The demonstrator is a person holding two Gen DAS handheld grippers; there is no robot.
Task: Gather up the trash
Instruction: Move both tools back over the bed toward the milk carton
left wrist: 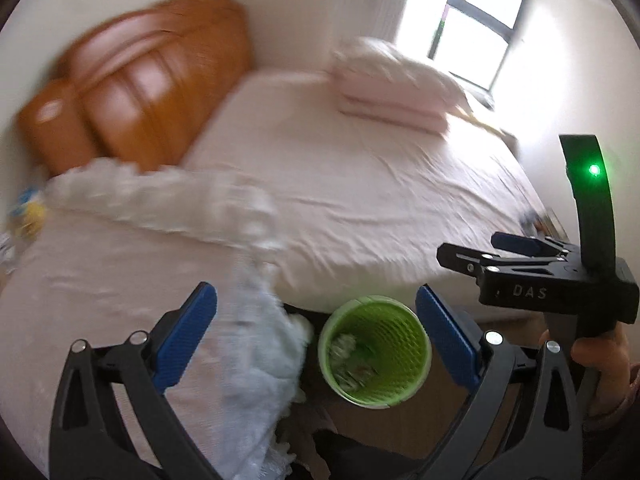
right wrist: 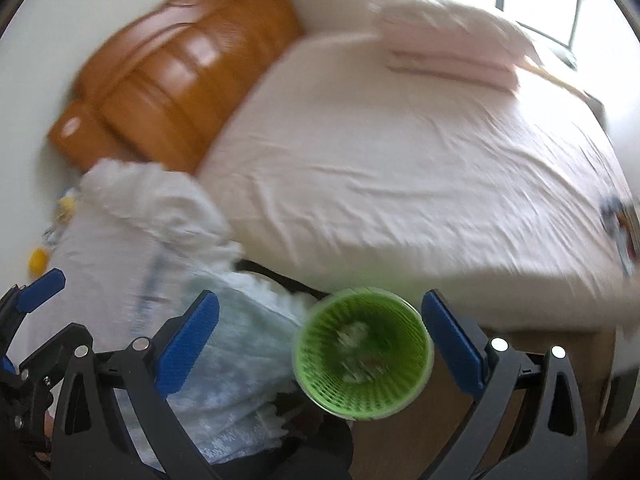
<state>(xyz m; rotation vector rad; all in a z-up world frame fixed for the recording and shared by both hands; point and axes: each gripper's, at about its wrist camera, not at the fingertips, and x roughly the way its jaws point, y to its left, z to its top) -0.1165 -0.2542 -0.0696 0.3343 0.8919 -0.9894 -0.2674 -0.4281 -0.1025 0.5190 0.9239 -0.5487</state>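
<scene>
step: we judge a drop just done; both hand-held grippers hang above the green bin [left wrist: 375, 354].
left hand-held gripper [left wrist: 316, 336]: jaws wide, nothing between.
right hand-held gripper [right wrist: 320, 340]: jaws wide, empty.
trash [right wrist: 356, 350]: crumpled bits lie inside the bin, on the floor beside the bed [left wrist: 360, 184].
next: we look for more litter; small items at the bed's right edge [right wrist: 620, 220], too blurred to name.

Bright daylight from blown-out window [left wrist: 472, 28], glaring white. Heavy motion blur over headboard [left wrist: 136, 84], bedsheet [left wrist: 360, 184], green basket [right wrist: 362, 354]. Strong fisheye bending, dark vignette at corners. Soft, faint shadows.
</scene>
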